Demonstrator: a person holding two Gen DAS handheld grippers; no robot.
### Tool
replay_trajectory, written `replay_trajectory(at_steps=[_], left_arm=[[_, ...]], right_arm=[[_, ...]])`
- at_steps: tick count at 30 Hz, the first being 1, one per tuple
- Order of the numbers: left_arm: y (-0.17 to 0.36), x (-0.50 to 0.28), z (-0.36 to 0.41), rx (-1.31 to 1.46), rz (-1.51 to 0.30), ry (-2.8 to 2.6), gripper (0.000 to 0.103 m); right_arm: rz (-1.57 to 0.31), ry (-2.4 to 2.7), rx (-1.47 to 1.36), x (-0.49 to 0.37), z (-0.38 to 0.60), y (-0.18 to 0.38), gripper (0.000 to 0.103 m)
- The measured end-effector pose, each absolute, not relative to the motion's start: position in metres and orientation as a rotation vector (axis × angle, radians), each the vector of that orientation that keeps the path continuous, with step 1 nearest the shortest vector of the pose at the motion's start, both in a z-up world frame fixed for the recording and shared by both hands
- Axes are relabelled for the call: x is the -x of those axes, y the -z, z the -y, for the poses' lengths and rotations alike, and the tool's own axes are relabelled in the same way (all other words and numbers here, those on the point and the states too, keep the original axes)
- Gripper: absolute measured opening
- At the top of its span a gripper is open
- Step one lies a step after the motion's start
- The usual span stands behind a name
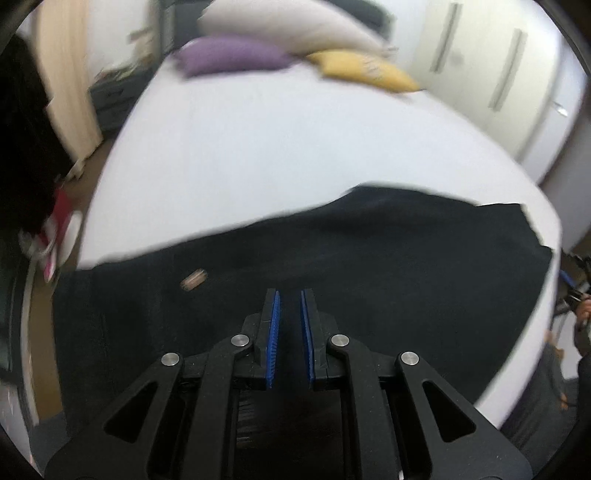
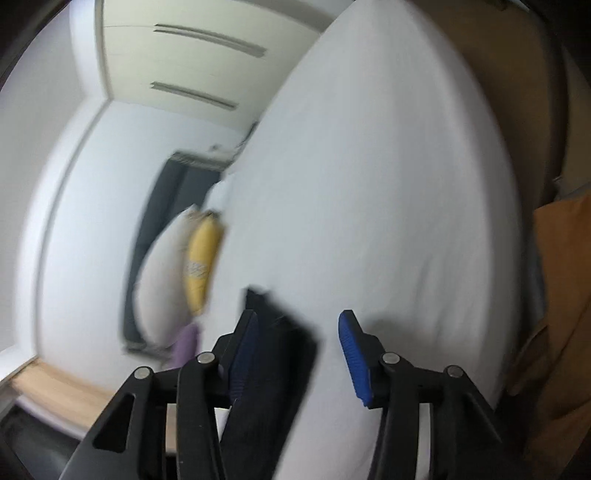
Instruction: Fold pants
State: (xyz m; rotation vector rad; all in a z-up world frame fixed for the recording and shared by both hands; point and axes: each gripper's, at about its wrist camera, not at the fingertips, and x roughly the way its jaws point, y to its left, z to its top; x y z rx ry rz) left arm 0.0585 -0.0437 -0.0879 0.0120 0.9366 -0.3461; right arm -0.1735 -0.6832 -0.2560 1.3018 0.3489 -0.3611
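The dark navy pants (image 1: 369, 258) lie spread across the near end of a white bed (image 1: 277, 147), with a small tan label (image 1: 194, 279) on them. My left gripper (image 1: 289, 295) hovers just over the pants, its blue pads a narrow gap apart with nothing between them. In the right wrist view, my right gripper (image 2: 299, 321) is open, its jaws wide apart. A dark piece of the pants (image 2: 280, 339) lies between the fingers, against the left finger (image 2: 245, 343), over the white bed (image 2: 388, 184). The view is blurred.
A purple pillow (image 1: 232, 55), a beige pillow (image 1: 288, 29) and a yellow pillow (image 1: 365, 70) lie at the bed's far end. White wardrobe doors (image 1: 498, 74) stand to the right. Pink and white items (image 1: 59, 236) sit left of the bed. An orange-brown cloth (image 2: 561, 295) hangs at right.
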Motion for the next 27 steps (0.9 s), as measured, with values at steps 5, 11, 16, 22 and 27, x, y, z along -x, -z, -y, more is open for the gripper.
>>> replay_trajectory(at_steps=[5,11,16,22,27], left_arm=[[0.072,-0.063,0.129,-0.017,-0.933,0.551,0.011],[0.086,-0.065,0.237,-0.073,-0.968,0.76,0.011],[0.13,-0.07,0.277,-0.094,-1.097,0.785,0.011],[0.166,-0.086,0.252,0.116,-1.184,0.833,0.011],[0.174,-0.091,0.246,0.164,-1.204,0.841,0.011]], right_arm=[[-0.448,0.275,-1.381,0.152,0.666,0.278,0.055],[-0.45,0.238,-1.427,0.121,0.665,0.286,0.053],[-0.447,0.218,-1.437,0.105,0.679,0.286,0.053],[-0.381,0.186,-1.472,0.126,0.693,0.291,0.045],[-0.436,0.178,-1.428,0.136,0.686,0.288,0.034]])
